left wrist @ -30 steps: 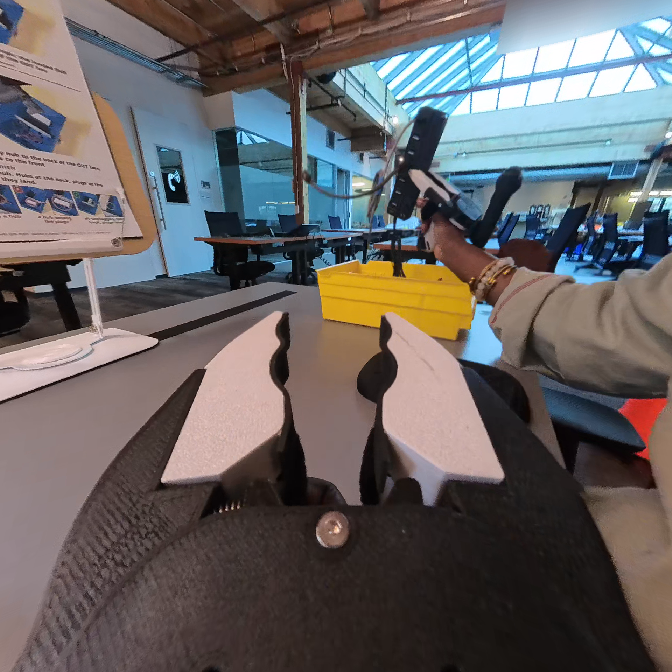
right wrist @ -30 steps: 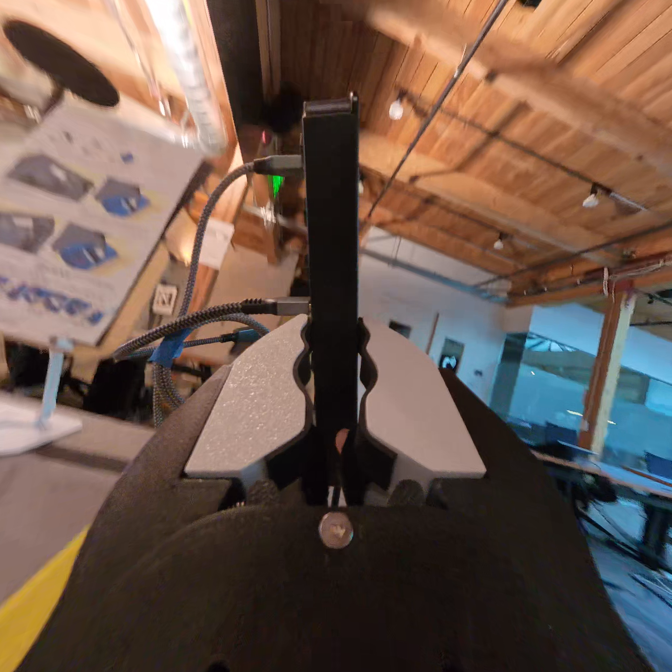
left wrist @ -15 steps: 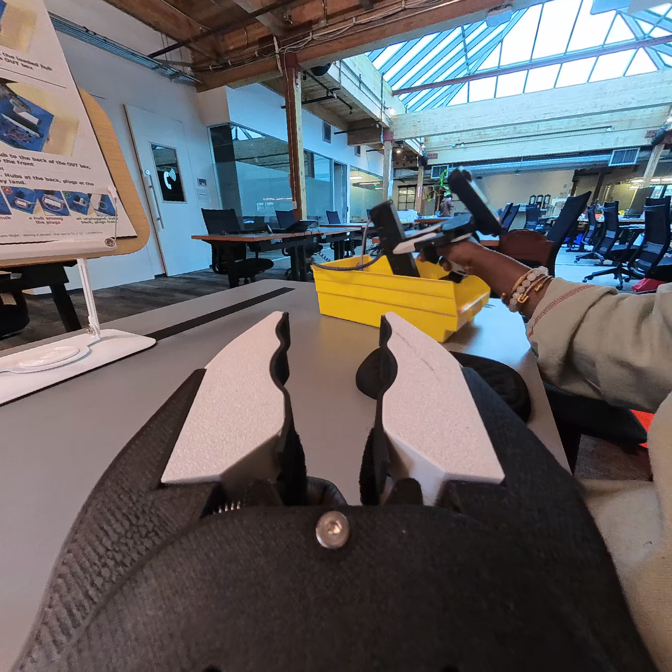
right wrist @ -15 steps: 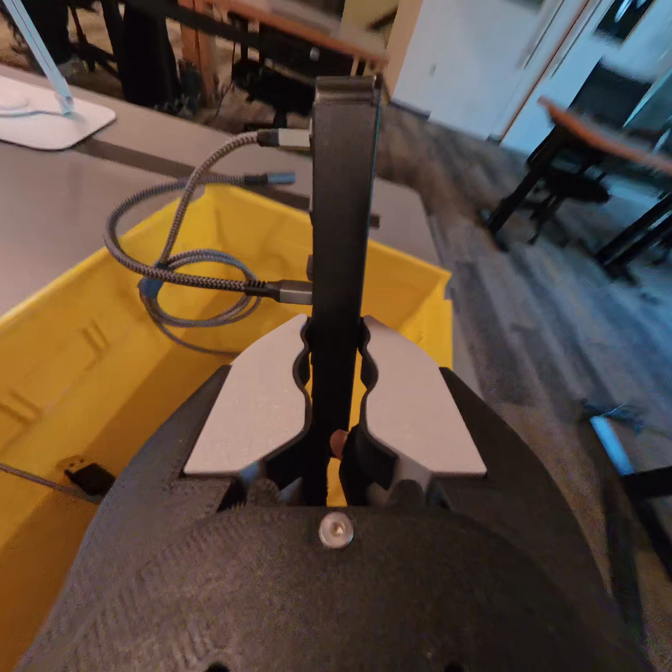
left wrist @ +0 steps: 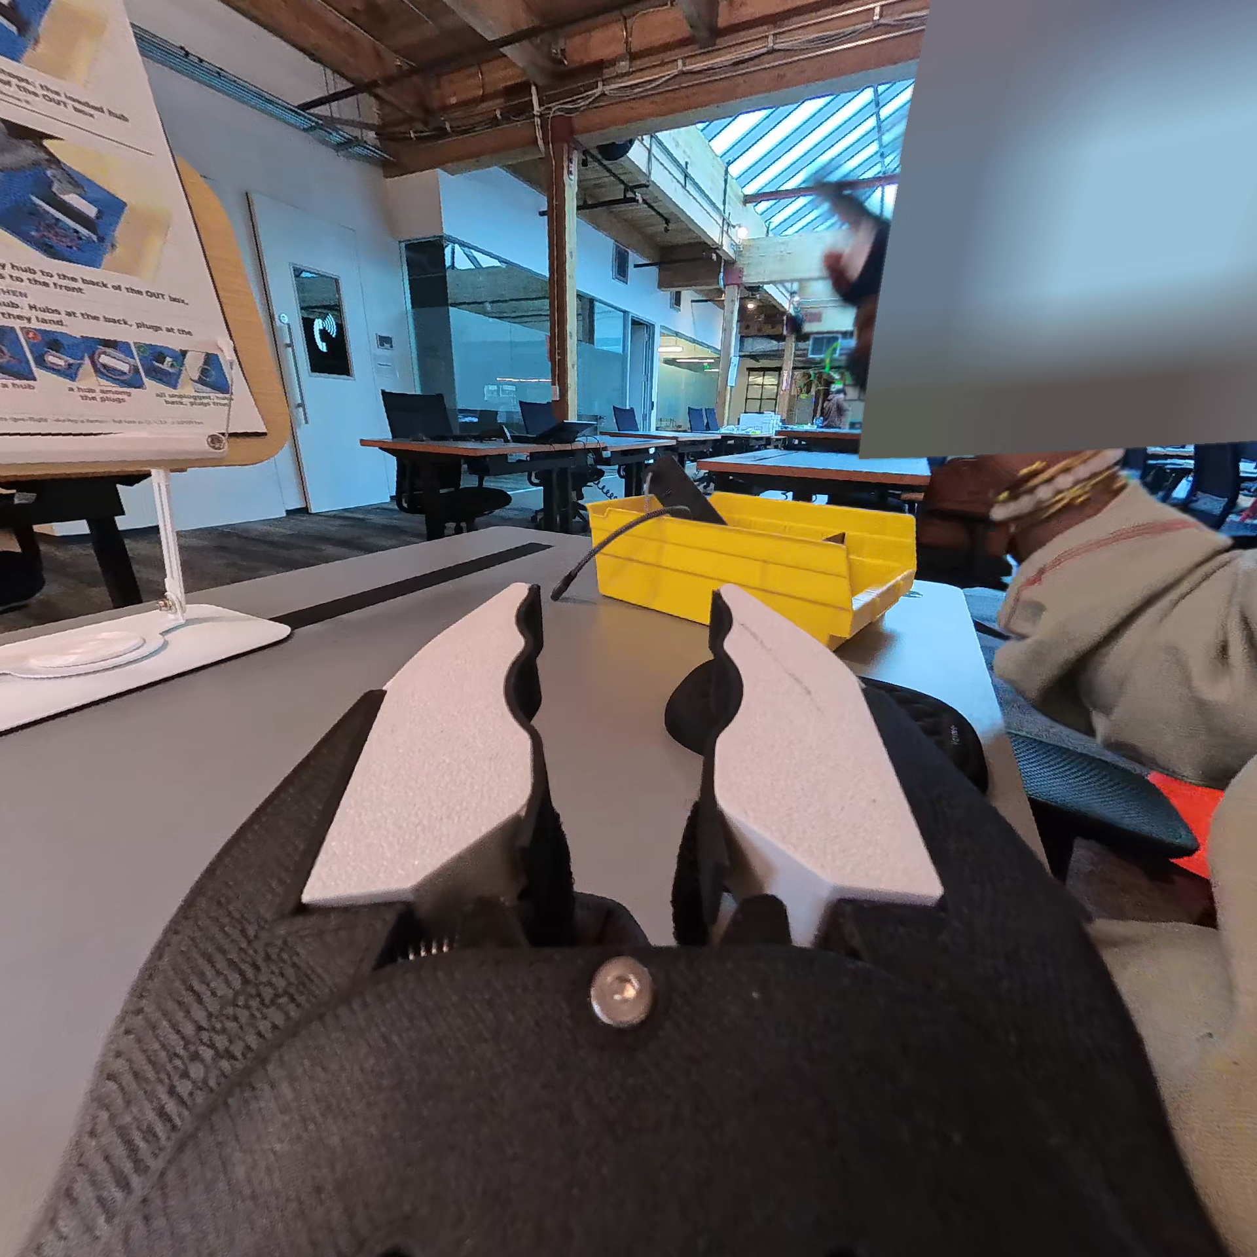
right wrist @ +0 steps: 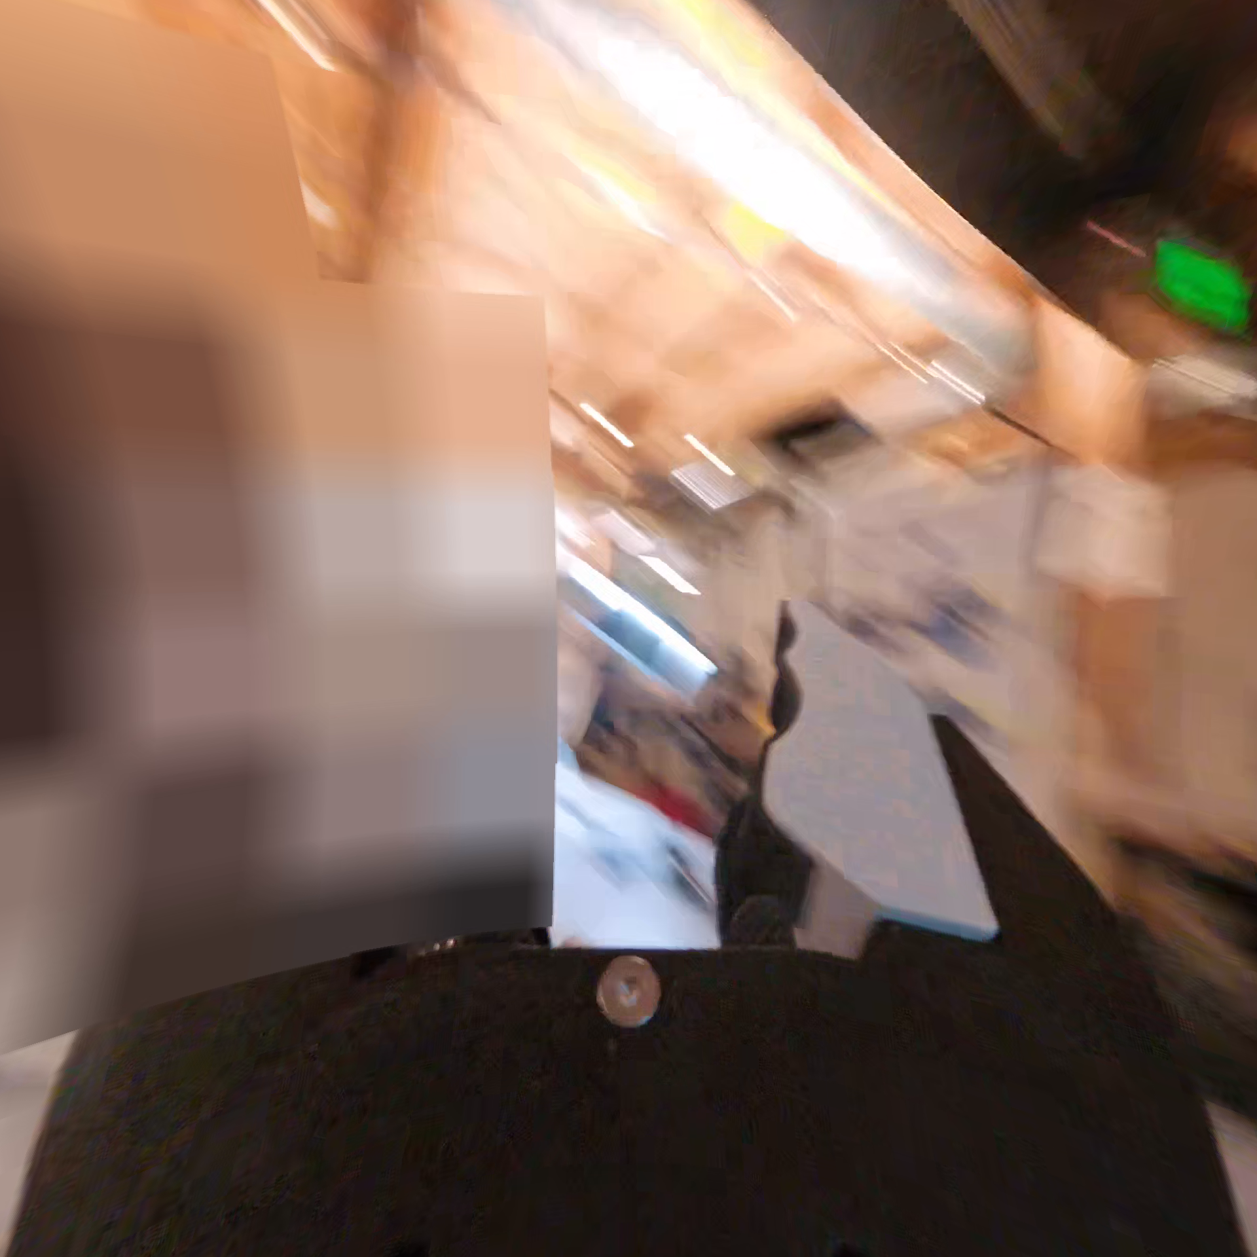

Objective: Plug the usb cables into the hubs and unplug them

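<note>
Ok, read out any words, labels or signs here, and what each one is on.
I can't repeat writing; these bear it.
Instruction sheet on the white stand: printed lines and captions.
Dark door panel: a white symbol, no words.
Wall notice right of it: too small.
Green lit sign, right wrist view: blurred.

This is a large open-plan office in a converted loft or warehouse building. Far across the room stand rows of wood-topped desks (left wrist: 507,445) with black office chairs (left wrist: 435,452) pushed in, on a dark plank floor. Exposed timber beams and wooden posts (left wrist: 562,272) carry the ceiling, and a slanted glass skylight (left wrist: 809,146) lets daylight in at the far right. On the far left, a white door (left wrist: 320,381) and glass-walled meeting rooms (left wrist: 503,354) line the wall. Nearby, a grey tabletop (left wrist: 170,768) holds a printed instruction sheet on a stand (left wrist: 102,272).
</note>
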`<action>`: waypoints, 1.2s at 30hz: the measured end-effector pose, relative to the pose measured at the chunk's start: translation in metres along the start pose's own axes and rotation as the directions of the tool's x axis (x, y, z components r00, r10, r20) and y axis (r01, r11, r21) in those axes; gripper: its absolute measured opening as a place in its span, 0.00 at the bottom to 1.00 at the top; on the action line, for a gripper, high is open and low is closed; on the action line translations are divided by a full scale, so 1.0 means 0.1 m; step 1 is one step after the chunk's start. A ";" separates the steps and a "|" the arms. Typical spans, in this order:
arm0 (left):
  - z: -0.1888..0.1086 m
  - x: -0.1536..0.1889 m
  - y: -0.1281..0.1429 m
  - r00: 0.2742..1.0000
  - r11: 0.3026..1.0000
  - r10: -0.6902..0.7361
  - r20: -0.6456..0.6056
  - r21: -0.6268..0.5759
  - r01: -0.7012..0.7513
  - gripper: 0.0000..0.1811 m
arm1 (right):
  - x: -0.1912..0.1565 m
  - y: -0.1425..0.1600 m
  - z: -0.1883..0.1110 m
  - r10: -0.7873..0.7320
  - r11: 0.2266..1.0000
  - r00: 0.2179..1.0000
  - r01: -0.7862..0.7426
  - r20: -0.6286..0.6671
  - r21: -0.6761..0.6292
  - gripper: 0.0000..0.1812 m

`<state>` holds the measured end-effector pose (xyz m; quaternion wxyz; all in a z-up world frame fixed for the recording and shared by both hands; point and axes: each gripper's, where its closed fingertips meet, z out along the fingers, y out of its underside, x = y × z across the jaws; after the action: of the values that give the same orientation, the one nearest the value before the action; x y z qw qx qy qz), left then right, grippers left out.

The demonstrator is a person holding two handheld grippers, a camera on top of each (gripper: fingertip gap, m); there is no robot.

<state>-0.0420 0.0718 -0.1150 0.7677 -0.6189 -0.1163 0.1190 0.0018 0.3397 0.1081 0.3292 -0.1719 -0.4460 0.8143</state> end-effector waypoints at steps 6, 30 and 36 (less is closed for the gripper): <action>-0.01 -0.02 -0.01 1.000 1.000 -0.015 0.002 0.010 0.015 0.26 | -1.85 -1.31 0.11 -0.115 0.712 0.619 -0.494 0.777 0.499 0.80; -0.02 -0.05 0.00 0.999 0.999 -0.045 0.005 0.009 0.045 0.26 | -2.26 -1.29 0.49 -0.267 0.641 0.266 -0.669 0.926 0.377 0.80; -0.02 -0.05 0.01 0.999 0.999 -0.052 0.002 0.006 0.052 0.25 | -2.19 -1.48 0.51 -0.308 0.552 0.149 -0.777 0.940 0.304 0.80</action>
<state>-0.0465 0.0689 -0.1162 0.7724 -0.6130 -0.1331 0.1000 0.1880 0.2146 0.2569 -0.1531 0.4605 -0.0966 0.8690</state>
